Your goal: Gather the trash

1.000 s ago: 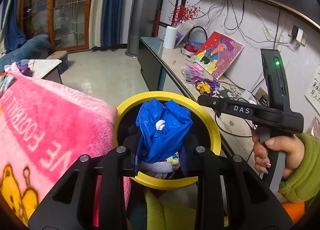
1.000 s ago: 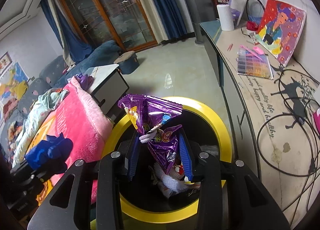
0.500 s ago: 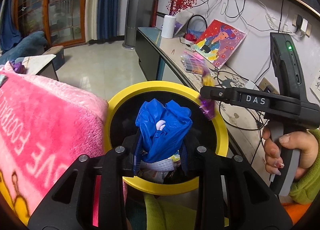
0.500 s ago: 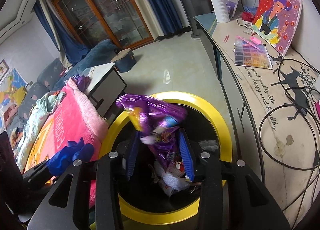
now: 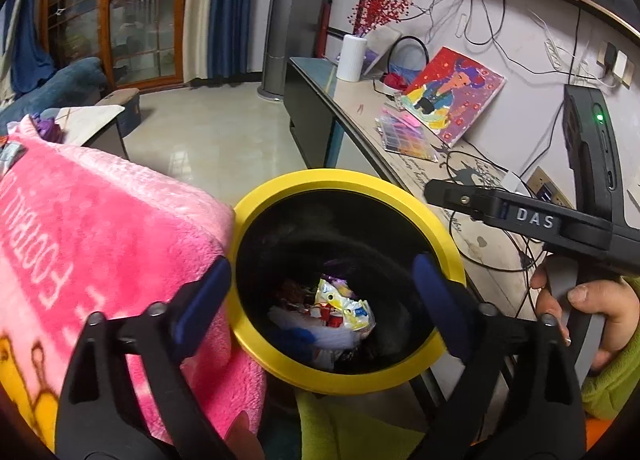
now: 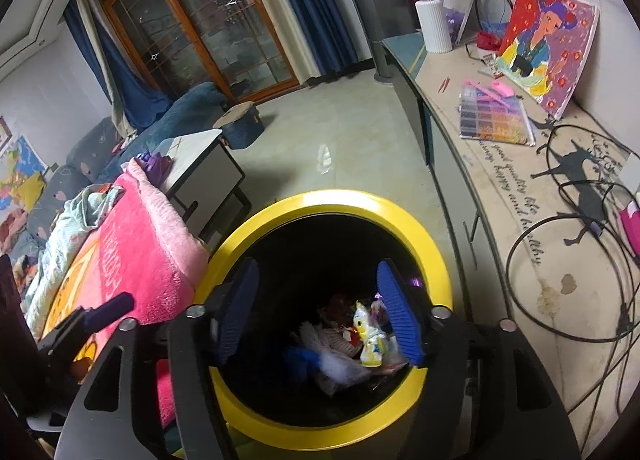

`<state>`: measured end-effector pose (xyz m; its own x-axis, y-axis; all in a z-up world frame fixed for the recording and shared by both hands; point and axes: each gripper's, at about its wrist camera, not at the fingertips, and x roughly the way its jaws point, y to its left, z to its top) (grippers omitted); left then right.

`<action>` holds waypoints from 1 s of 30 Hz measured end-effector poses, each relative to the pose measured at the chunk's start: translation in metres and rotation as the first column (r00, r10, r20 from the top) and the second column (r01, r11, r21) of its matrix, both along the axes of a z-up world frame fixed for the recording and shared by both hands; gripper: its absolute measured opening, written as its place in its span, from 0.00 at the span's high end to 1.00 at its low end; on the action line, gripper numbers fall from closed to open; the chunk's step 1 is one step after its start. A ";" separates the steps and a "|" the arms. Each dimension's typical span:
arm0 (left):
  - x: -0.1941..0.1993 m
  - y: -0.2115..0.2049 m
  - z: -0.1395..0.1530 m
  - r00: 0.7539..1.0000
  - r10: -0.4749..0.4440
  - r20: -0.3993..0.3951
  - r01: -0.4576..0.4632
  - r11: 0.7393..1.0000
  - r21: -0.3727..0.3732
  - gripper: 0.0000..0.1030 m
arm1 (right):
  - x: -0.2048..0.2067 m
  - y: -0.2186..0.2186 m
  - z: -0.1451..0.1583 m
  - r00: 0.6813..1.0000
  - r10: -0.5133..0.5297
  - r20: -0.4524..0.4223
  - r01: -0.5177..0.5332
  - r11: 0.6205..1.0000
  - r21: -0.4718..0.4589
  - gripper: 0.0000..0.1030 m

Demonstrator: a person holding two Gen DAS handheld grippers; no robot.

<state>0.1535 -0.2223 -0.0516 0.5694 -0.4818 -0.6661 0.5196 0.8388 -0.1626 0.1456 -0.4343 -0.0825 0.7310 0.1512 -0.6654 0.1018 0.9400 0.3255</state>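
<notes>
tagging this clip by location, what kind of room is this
Most likely a home living room: a blue sofa by curtained glass doors, a long low cabinet along the wall under a mounted screen, holding a vase and a painting, and a pink blanket beside a yellow-rimmed bin.

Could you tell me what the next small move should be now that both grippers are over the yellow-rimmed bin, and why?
Probably lift both grippers up and away from the bin to fetch more trash. The left gripper and right gripper have just been opening; their jaws stand apart with nothing between them, and wrappers lie at the bottom of the bin, so the drop looks done.
</notes>
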 end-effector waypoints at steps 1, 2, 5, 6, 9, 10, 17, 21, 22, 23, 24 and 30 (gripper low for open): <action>0.000 0.001 0.000 1.000 0.001 -0.001 -0.001 1.000 -0.001 0.15 | -0.001 0.000 0.001 1.000 -0.007 0.003 0.007 1.000 -0.011 0.32; 0.000 0.002 0.001 1.000 0.004 -0.001 -0.004 1.000 -0.002 0.13 | -0.002 0.000 0.003 1.000 -0.011 0.005 0.011 1.000 -0.017 0.28; -0.001 0.007 0.004 1.000 0.017 0.001 -0.017 1.000 -0.006 0.11 | -0.005 0.001 0.006 1.000 -0.021 0.011 0.021 0.999 -0.031 0.19; -0.001 0.010 0.005 1.000 0.027 0.001 -0.027 1.000 -0.009 0.11 | -0.006 0.001 0.007 1.000 -0.023 0.012 0.023 0.999 -0.034 0.16; -0.001 0.015 0.007 0.999 0.050 0.002 -0.049 0.999 -0.013 0.11 | -0.008 0.004 0.009 1.000 -0.020 0.012 0.020 0.999 -0.043 0.14; -0.001 0.018 0.009 0.998 0.058 0.003 -0.058 0.998 -0.014 0.11 | -0.009 0.006 0.010 1.000 -0.018 0.012 0.018 0.999 -0.049 0.14; -0.003 0.040 0.017 0.992 0.123 0.006 -0.122 0.992 -0.029 0.11 | -0.013 0.021 0.016 1.000 -0.018 0.017 0.019 0.997 -0.076 0.07; -0.005 0.055 0.022 0.987 0.160 0.012 -0.160 0.986 -0.040 0.11 | -0.014 0.028 0.017 1.000 -0.005 0.014 0.006 0.999 -0.051 0.07; -0.006 0.060 0.023 0.985 0.170 0.015 -0.169 0.985 -0.043 0.11 | -0.014 0.032 0.018 1.000 0.003 0.020 -0.002 0.999 -0.049 0.07; -0.007 0.065 0.024 0.984 0.179 0.017 -0.178 0.983 -0.041 0.11 | -0.015 0.037 0.020 1.000 0.009 0.029 -0.007 0.999 -0.052 0.07; -0.008 0.068 0.025 0.982 0.188 0.021 -0.187 0.981 -0.039 0.11 | -0.016 0.040 0.021 0.999 0.013 0.034 -0.011 0.998 -0.054 0.06; -0.017 0.102 0.030 0.966 0.254 0.038 -0.252 0.967 -0.046 0.11 | -0.023 0.072 0.031 0.994 0.071 0.085 -0.063 0.994 -0.085 0.06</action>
